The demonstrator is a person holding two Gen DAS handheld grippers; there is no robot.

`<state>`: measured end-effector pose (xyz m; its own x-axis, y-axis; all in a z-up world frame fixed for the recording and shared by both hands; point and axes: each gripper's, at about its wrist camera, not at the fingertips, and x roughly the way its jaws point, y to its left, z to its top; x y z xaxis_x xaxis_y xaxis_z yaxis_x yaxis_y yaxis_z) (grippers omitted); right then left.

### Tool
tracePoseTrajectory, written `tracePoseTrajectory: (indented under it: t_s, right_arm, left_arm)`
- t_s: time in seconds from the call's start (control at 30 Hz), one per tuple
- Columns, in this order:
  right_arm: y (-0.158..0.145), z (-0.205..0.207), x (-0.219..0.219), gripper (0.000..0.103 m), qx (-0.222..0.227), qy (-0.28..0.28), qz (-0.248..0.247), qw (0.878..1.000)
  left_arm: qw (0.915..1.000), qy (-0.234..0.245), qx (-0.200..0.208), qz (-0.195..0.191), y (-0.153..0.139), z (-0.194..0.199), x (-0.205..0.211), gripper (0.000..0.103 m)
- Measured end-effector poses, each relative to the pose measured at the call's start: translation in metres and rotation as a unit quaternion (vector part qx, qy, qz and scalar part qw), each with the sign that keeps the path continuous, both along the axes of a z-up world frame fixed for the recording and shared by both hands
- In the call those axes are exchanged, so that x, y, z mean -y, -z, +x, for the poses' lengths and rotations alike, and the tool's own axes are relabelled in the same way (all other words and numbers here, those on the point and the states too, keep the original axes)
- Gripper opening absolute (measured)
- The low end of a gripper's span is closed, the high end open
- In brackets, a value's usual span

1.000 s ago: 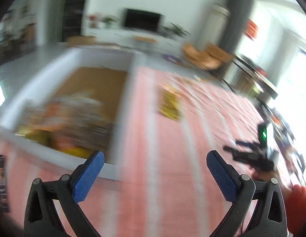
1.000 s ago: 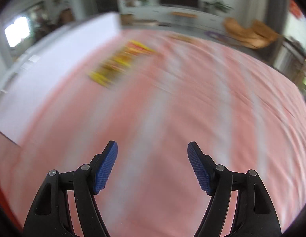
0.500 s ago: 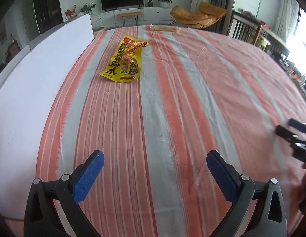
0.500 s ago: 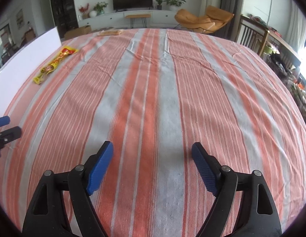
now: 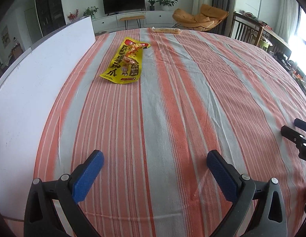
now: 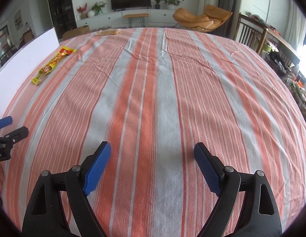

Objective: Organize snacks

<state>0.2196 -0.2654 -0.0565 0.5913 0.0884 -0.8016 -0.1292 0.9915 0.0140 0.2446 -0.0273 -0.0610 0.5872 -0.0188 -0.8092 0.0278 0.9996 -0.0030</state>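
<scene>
striped cloth [image 5: 172, 118]: orange, grey and white bands, covering the whole work surface under both of my grippers; some creases toward the far end.

white box wall [image 5: 34, 75]: tall flat panel along the left edge of the cloth, seen from outside; i cannot see into it from either view. it stands just left of the snack and left of my left gripper.

room beyond the far edge: television [image 5: 123, 1], low white cabinet, potted plants, orange lounge chair [image 5: 200, 17]; dark wooden chairs at the right.

left gripper [image 5: 154, 162]: released, blue pads wide apart, only bare cloth between them. nothing lies between it and the snack.

right gripper [image 6: 152, 156]: its jaws are opening, nothing between them, bare cloth below. it stands well right of the snacks.

yellow snack pack [image 5: 124, 63]: flat on the cloth, red top end pointing away from me, ahead and slightly left of my left gripper, well apart from it, near the box wall. in the right wrist view it shows far off at upper left, foreshortened.

tan snack pack [image 5: 166, 30]: long, lying crosswise at the far edge of the cloth, beyond the yellow one.

view differences: the left view shows the yellow pack's printing; the right view shows a cardboard box [image 6: 77, 31] on the floor past the table. each view catches the other gripper's tip at its side edge.
</scene>
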Motion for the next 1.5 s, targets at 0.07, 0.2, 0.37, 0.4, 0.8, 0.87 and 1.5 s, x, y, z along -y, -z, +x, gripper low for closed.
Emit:
tracePoseTrajectory:
  t_s: [0.07,0.2,0.37,0.4,0.8,0.87,1.5]
  right_arm:
    - [0.000,0.000,0.000,0.088,0.000,0.000,0.000,1.000]
    - [0.000,0.000,0.000,0.089,0.000,0.000,0.001,1.000]
    - [0.001,0.000,-0.001,0.090,-0.001,-0.001,0.002,1.000]
    - [0.001,0.001,-0.001,0.090,-0.001,-0.001,0.002,1.000]
    - [0.002,0.002,-0.004,0.093,-0.003,-0.004,0.003,1.000]
    - [0.002,0.001,-0.003,0.093,-0.003,-0.004,0.003,1.000]
    - [-0.038,0.354,-0.169,0.091,0.004,-0.285,-0.004,0.959]
  left_arm:
    - [1.0000,0.000,0.000,0.001,-0.001,-0.002,0.000,0.103]
    - [1.0000,0.002,-0.007,0.001,-0.001,-0.002,0.001,0.103]
    - [0.9964,0.048,-0.066,-0.022,-0.028,0.043,-0.015,0.103]
    - [0.9975,0.046,-0.049,-0.022,-0.040,0.057,-0.022,0.103]
    - [0.9979,-0.003,-0.063,0.014,-0.013,0.202,-0.052,0.099]
    - [0.9984,-0.008,-0.055,0.013,-0.008,0.200,-0.057,0.101]
    - [1.0000,-0.006,-0.002,-0.004,-0.005,0.187,-0.066,0.103]
